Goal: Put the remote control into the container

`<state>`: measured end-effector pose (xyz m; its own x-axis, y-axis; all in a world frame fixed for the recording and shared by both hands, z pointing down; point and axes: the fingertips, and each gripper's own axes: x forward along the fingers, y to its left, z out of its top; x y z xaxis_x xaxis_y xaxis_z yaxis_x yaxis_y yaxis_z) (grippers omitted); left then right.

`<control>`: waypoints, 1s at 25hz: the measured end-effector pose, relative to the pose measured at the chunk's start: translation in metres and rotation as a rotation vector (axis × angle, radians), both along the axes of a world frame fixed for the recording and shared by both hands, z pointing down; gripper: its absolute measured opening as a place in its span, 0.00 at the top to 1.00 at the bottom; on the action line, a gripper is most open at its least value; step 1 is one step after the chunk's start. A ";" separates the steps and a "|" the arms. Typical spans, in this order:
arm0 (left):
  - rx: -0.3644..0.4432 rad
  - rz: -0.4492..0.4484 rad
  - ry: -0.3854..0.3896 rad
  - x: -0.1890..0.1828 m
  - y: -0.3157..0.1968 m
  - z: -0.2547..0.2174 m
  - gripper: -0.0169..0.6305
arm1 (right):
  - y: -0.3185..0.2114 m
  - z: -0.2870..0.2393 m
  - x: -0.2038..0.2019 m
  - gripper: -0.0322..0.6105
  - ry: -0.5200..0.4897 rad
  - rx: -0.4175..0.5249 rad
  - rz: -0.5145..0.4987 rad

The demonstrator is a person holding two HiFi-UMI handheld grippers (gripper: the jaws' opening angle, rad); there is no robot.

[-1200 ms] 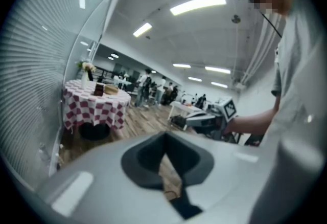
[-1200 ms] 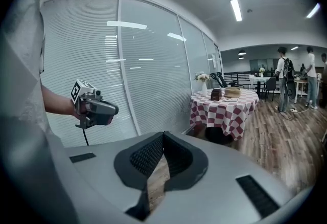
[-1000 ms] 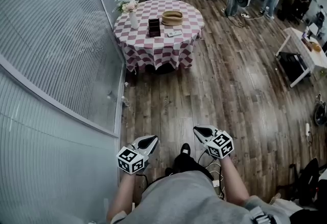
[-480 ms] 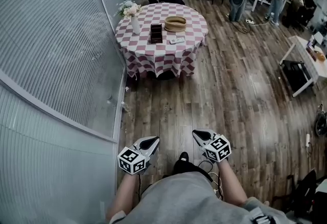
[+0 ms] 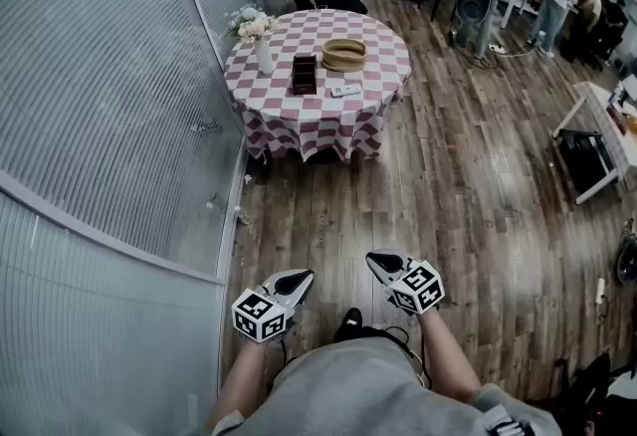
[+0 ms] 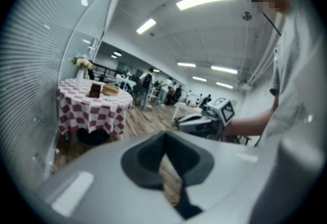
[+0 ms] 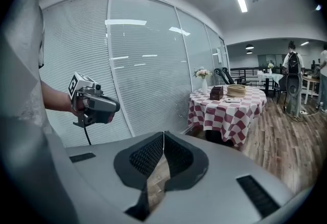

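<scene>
So nothing is done yet: the remote control [image 5: 345,89] lies on the far round surface [image 5: 299,115], not yet in the dark box [image 5: 305,73] or the round basket [image 5: 344,55] near it, and the left gripper [image 5: 295,278] and right gripper [image 5: 382,261] are well apart from it, jaws pressed together and empty.

Remote control [image 5: 345,90] on table [image 5: 299,111], right of box [image 5: 304,74], before basket [image 5: 344,55].

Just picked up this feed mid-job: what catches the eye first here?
The round table in its red-and-white checked cloth stands out far ahead, beside the glass wall. On it are the remote control, a round basket, a dark box and a vase of flowers. At the bottom of the head view, the left claw and right claw are both shut and empty, over the wooden floor.
</scene>
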<state>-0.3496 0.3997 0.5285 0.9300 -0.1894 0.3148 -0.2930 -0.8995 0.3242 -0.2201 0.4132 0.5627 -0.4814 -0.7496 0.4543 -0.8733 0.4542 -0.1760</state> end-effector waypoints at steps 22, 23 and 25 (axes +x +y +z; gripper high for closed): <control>-0.048 -0.031 -0.050 0.050 -0.015 0.011 0.97 | 0.010 0.030 0.041 0.92 0.043 -0.071 -0.091; -0.053 -0.027 -0.049 0.052 -0.016 0.010 0.97 | 0.011 0.031 0.040 0.92 0.043 -0.077 -0.097; -0.056 -0.014 -0.053 0.057 -0.019 0.008 0.97 | 0.008 0.028 0.041 0.92 0.035 -0.079 -0.100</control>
